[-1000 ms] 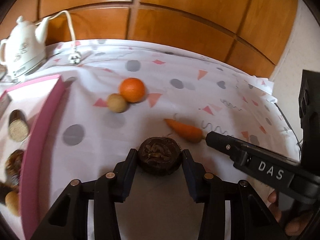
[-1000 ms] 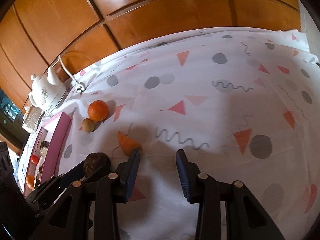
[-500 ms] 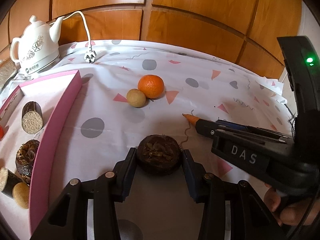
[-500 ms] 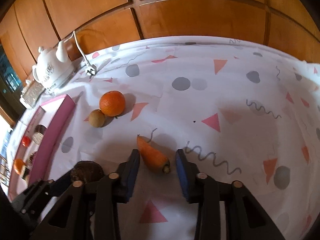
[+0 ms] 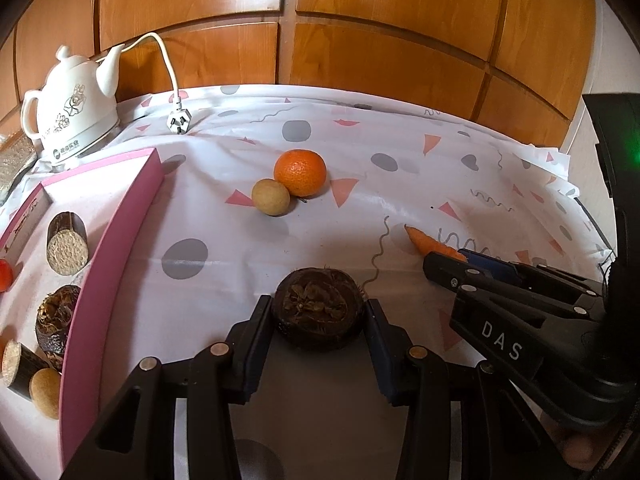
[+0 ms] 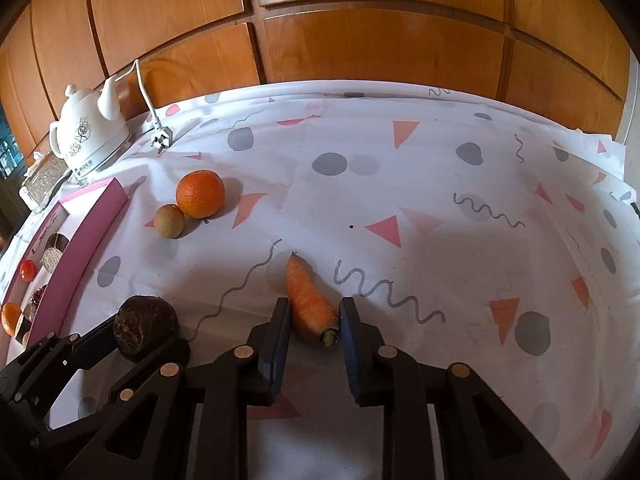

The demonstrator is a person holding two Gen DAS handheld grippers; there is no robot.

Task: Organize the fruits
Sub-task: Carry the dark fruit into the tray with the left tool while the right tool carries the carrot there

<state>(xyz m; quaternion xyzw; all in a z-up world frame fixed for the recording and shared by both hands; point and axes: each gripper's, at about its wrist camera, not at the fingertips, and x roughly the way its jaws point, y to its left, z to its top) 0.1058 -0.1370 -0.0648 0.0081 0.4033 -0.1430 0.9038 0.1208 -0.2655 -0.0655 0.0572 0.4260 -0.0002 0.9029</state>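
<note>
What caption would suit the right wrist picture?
Right hand-held gripper straddles a carrot on the tablecloth, beside an orange.

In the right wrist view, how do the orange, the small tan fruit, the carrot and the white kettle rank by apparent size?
1. White kettle, though farthest away.
2. Carrot and orange: not ranked, since the carrot lies much nearer the camera.
3. Small tan fruit, clearly the smallest.

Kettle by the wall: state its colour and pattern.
The kettle is white with a grey floral print, clearest in the left wrist view.
</note>
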